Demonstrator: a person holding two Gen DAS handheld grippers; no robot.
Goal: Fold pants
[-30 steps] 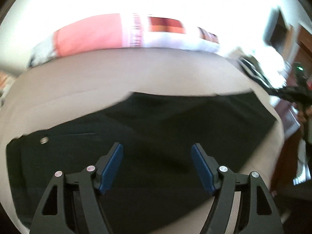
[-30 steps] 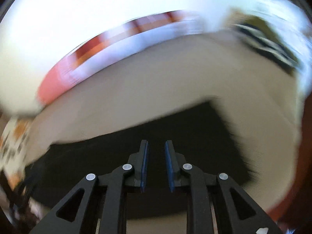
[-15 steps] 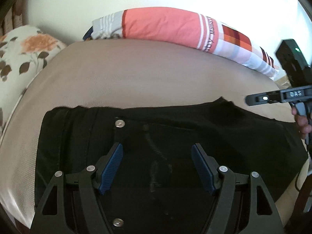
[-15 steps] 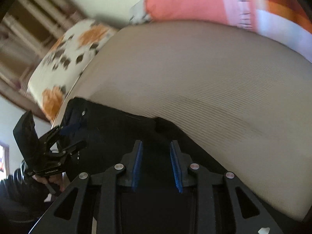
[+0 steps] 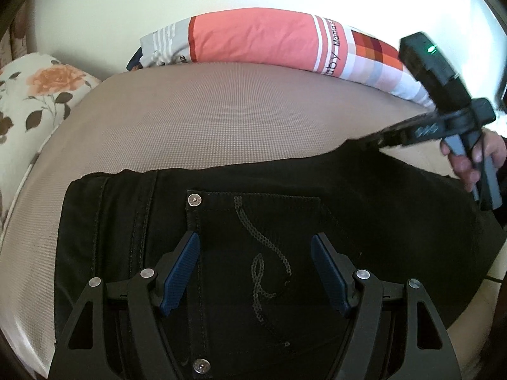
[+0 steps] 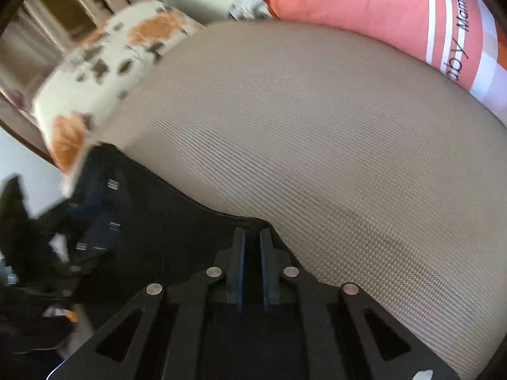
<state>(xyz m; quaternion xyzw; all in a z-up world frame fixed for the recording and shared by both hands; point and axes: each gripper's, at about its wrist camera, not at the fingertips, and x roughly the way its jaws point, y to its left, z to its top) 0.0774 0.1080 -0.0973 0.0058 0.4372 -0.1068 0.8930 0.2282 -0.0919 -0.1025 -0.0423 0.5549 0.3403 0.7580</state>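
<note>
The black pants (image 5: 253, 221) lie on the beige bed (image 5: 206, 120), waistband to the left, a back pocket with sequin stitching facing up. My left gripper (image 5: 255, 253) is open and empty, hovering just above the pocket. My right gripper (image 6: 250, 247) has its jaws nearly closed on the far edge of the black fabric (image 6: 177, 221) and lifts it into a peak. It also shows in the left wrist view (image 5: 374, 141), at the pants' far right edge, held by a hand (image 5: 475, 155).
A pink and checked pillow (image 5: 269, 38) lies along the far side of the bed by the wall. A floral pillow (image 5: 35, 95) sits at the left end. The left gripper shows blurred in the right wrist view (image 6: 47, 231).
The left gripper has moved left and lower over the waist and pocket. The right gripper has closed further on the far edge of the pants and pulled it toward the waist.
</note>
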